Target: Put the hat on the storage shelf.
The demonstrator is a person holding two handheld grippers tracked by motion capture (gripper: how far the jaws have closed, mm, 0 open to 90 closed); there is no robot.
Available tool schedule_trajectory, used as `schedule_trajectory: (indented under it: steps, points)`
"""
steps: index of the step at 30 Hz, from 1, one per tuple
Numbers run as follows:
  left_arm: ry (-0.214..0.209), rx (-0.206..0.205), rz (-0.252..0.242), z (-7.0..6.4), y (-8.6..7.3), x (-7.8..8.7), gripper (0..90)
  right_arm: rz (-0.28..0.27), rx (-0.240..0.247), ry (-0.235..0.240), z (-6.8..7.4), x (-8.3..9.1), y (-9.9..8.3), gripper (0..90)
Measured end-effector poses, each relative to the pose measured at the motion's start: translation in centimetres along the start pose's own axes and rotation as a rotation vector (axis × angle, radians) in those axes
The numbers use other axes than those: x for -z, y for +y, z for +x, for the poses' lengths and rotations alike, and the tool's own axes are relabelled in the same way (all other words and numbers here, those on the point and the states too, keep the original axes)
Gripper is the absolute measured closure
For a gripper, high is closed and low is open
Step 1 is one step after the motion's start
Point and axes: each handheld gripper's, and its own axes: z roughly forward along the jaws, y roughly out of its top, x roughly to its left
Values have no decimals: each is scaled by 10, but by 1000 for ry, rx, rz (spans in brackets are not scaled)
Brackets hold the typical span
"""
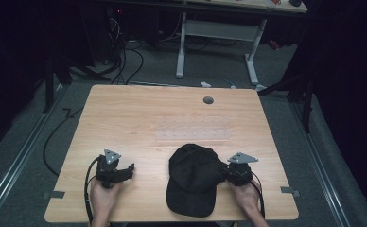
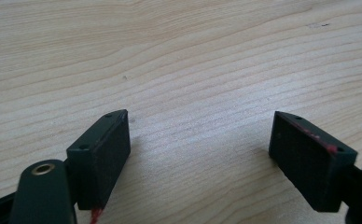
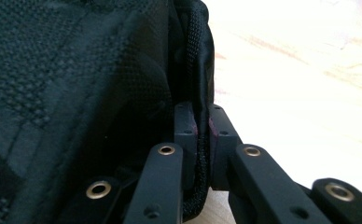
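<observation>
Where the high view looked down on the table (image 1: 125,118), we logged one black cap (image 1: 193,177) in the lower middle of the frame, brim toward the bottom edge, crown toward the centre. Left gripper (image 1: 125,171): lower left of the frame, held in a hand (image 1: 103,198), apart from the cap. In the left gripper view we recorded its jaws spread wide over bare wood (image 2: 193,60), nothing between them; red marks showed on both pads. Right gripper (image 1: 226,171): lower right of the frame, touching the cap's right side, held in the other hand (image 1: 245,196). In the right gripper view we noted its jaws pressed together on a fold of the cap's edge (image 3: 200,93), pinching the mesh fabric. One grey cable hole (image 1: 208,100) sat at the table's upper middle. Beyond it, a white desk frame (image 1: 219,42) stood at the top of the frame.
</observation>
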Motion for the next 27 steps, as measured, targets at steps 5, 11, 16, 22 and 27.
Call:
schedule_trajectory:
  steps: [5, 11, 16, 22, 27]
  points:
    - [1, -2, 0, 0, 0, 0, 208, -23, 2, 24, -5, 7, 6, 852]
    - [1, -5, 1, 0, 0, 0, 208, -59, -14, 58, -11, 19, 18, 853]
    - [1, -5, 1, 0, 0, 0, 208, -86, -1, 79, -14, 28, 28, 853]
    - [-2, -4, 1, -1, 0, 0, 208, -113, 20, 117, -17, 39, 46, 854]
    - [-2, -4, 1, -1, 0, 0, 208, -140, 37, 149, -18, 47, 59, 854]
